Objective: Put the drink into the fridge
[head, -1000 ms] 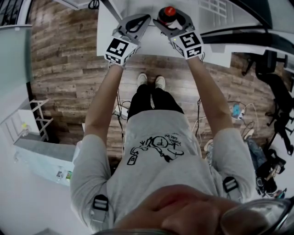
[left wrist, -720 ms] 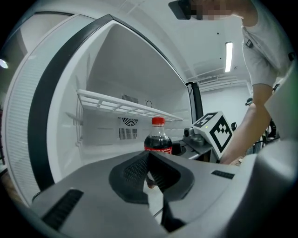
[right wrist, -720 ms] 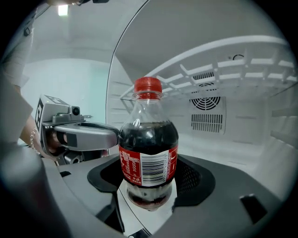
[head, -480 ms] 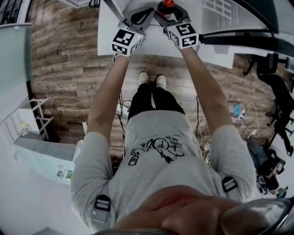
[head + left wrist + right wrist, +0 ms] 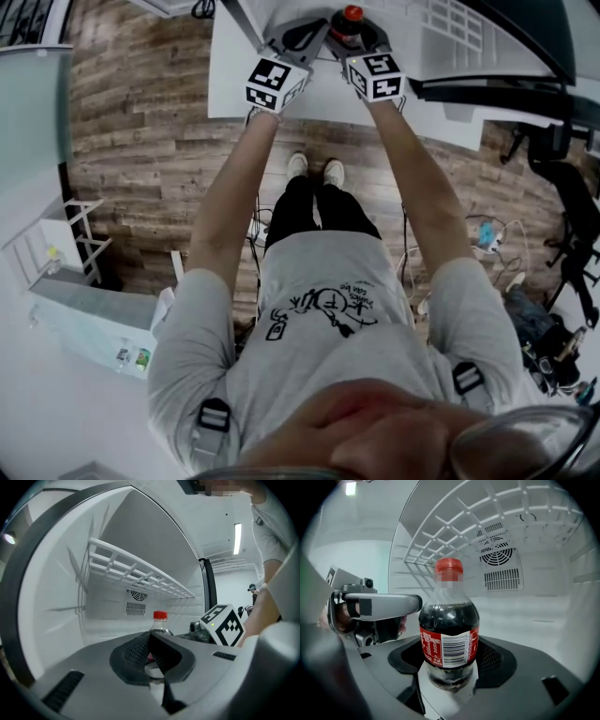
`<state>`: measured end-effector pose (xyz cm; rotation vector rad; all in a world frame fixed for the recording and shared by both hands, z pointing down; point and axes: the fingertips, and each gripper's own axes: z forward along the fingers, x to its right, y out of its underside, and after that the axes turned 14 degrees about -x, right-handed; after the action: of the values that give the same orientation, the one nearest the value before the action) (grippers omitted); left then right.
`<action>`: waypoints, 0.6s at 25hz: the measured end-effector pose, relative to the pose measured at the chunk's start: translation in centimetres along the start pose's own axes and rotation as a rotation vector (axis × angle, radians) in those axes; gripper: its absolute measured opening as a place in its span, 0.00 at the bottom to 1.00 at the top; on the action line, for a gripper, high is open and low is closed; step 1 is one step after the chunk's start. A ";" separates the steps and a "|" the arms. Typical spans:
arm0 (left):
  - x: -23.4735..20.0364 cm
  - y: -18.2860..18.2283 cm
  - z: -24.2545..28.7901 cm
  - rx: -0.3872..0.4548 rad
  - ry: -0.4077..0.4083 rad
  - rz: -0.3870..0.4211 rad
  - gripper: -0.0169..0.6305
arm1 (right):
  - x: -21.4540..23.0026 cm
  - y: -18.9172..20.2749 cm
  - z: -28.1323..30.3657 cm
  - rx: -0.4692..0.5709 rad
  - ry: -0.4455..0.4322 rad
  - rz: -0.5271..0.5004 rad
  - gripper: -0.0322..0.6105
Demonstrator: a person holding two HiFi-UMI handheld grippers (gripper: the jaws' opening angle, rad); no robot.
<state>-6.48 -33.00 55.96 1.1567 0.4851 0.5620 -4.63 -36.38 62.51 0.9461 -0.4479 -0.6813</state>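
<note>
Filling both gripper views, the open fridge surrounds everything, wire shelf across the upper frame. Drink bottle stands upright mid-frame inside it, right gripper clamped low on its body to keep it steady; base possibly not down yet. Left gripper, jaws together & empty, idles alongside.

The fridge floor lies open ahead, up to the fan grille on the back wall. A wire shelf caps the room overhead. The left gripper hangs close beside the bottle.
</note>
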 end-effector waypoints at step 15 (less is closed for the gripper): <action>-1.7 1.2 0.5 -0.027 -0.015 -0.006 0.03 | 0.6 0.2 2.0 0.002 0.030 0.021 0.55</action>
<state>-7.62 -34.09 57.39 1.1323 0.4662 0.5529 -5.38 -37.89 63.79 0.9516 -0.4313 -0.6471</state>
